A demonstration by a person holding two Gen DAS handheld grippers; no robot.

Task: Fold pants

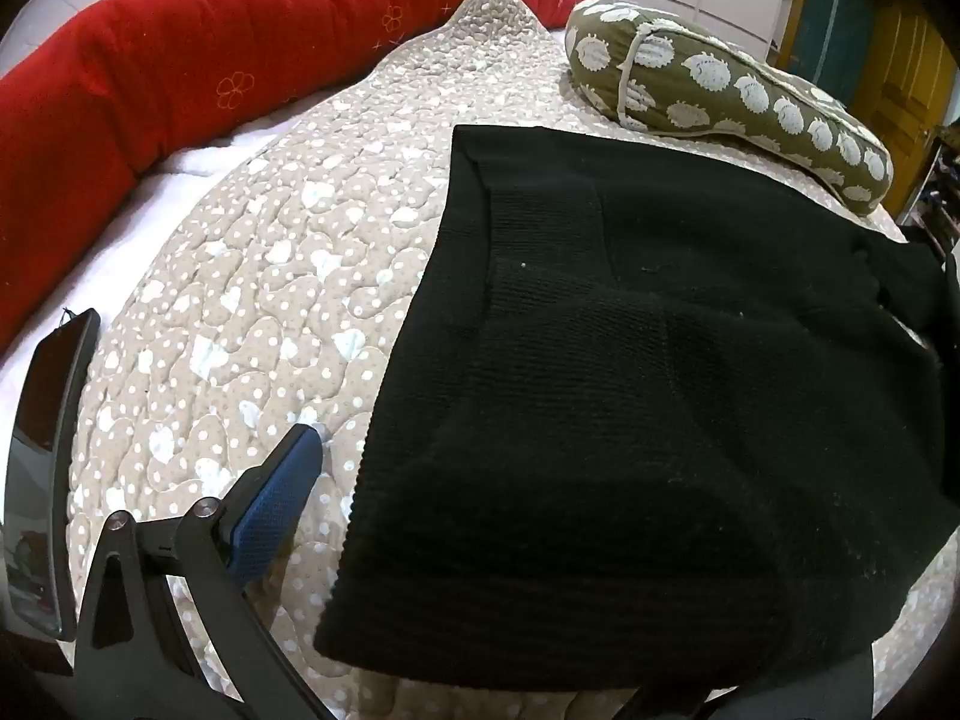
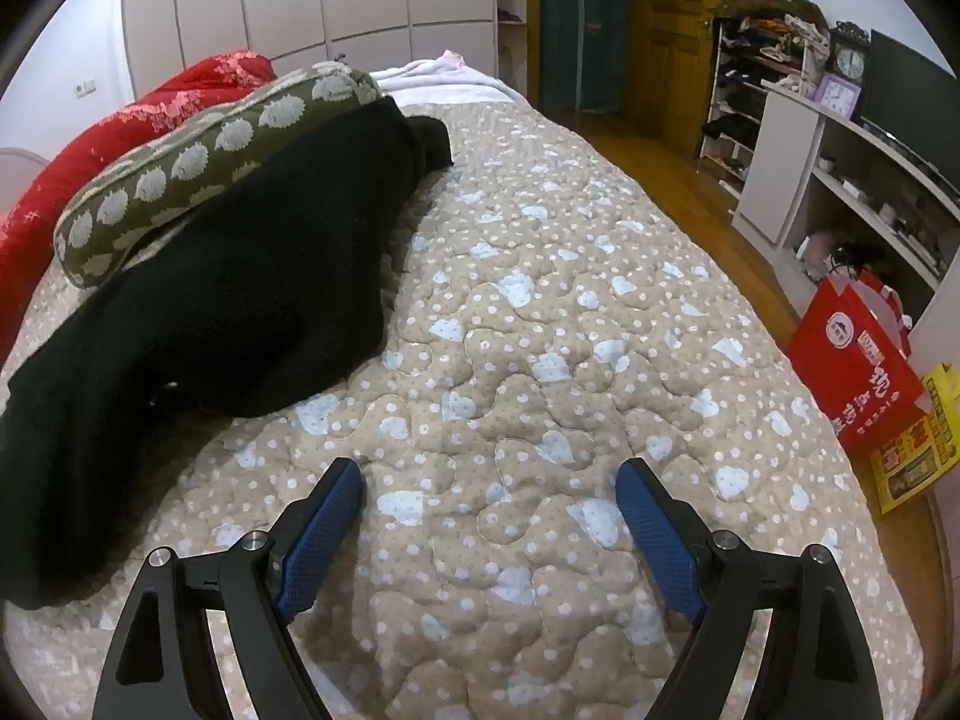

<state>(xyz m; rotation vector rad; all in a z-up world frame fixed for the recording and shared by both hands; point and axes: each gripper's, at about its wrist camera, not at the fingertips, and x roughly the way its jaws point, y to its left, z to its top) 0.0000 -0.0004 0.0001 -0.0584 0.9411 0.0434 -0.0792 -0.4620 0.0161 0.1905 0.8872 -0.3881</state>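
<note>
Black knit pants point(image 1: 630, 390) lie folded in a thick pile on the beige dotted quilt point(image 1: 252, 276). In the left wrist view only my left gripper's left blue fingertip point(image 1: 282, 498) shows; the other finger is hidden under or behind the pants, so its state is unclear. In the right wrist view the pants point(image 2: 198, 312) lie at the left, partly against a green pillow. My right gripper point(image 2: 489, 486) is open and empty, low over the bare quilt point(image 2: 540, 330), to the right of the pants.
A red bolster point(image 1: 180, 72) runs along the far side of the bed. A green pillow with white spots point(image 1: 720, 96) lies behind the pants. A red bag point(image 2: 858, 366), shelves point(image 2: 840, 180) and wooden floor lie right of the bed. A dark phone-like slab point(image 1: 48, 468) is at the left.
</note>
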